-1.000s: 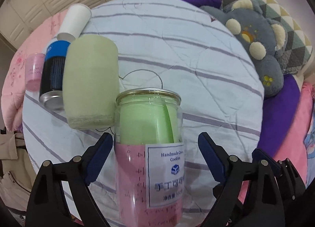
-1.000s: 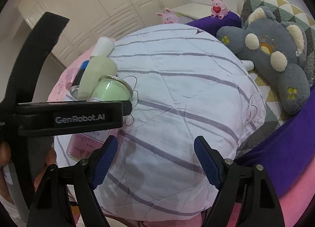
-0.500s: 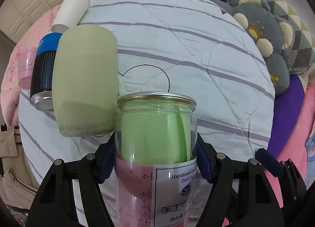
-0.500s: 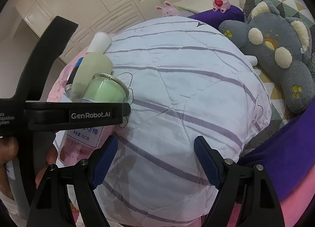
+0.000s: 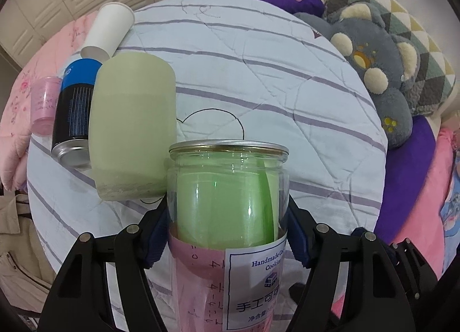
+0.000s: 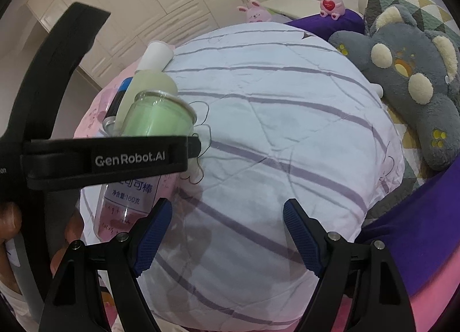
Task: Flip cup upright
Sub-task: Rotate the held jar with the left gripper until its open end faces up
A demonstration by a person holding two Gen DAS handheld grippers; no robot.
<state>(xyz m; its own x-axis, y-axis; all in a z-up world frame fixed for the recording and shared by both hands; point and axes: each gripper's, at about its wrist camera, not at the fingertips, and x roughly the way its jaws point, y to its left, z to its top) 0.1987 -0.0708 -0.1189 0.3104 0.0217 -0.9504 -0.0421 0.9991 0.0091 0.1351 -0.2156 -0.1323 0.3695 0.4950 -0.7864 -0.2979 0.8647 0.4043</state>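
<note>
A clear plastic cup-jar (image 5: 227, 211) with green and pink paper inside and a white label lies on its side on the striped quilt (image 5: 273, 78), its metal-rimmed end pointing away from me. My left gripper (image 5: 227, 234) is shut on its body, blue pads pressed on both sides. In the right wrist view the same jar (image 6: 155, 122) sits at the left behind the left gripper's black body (image 6: 109, 159). My right gripper (image 6: 227, 231) is open and empty over the quilt (image 6: 287, 130).
Beside the jar lie a pale green cup (image 5: 132, 130), a blue-and-black can (image 5: 73, 113), a white paper cup (image 5: 107, 31) and a small pink cup (image 5: 43, 104). A grey plush bear (image 5: 379, 73) lies at the right. Pink bedding surrounds the quilt.
My left gripper moved forward around the jar and closed on it. The right gripper stayed open and barely moved.
</note>
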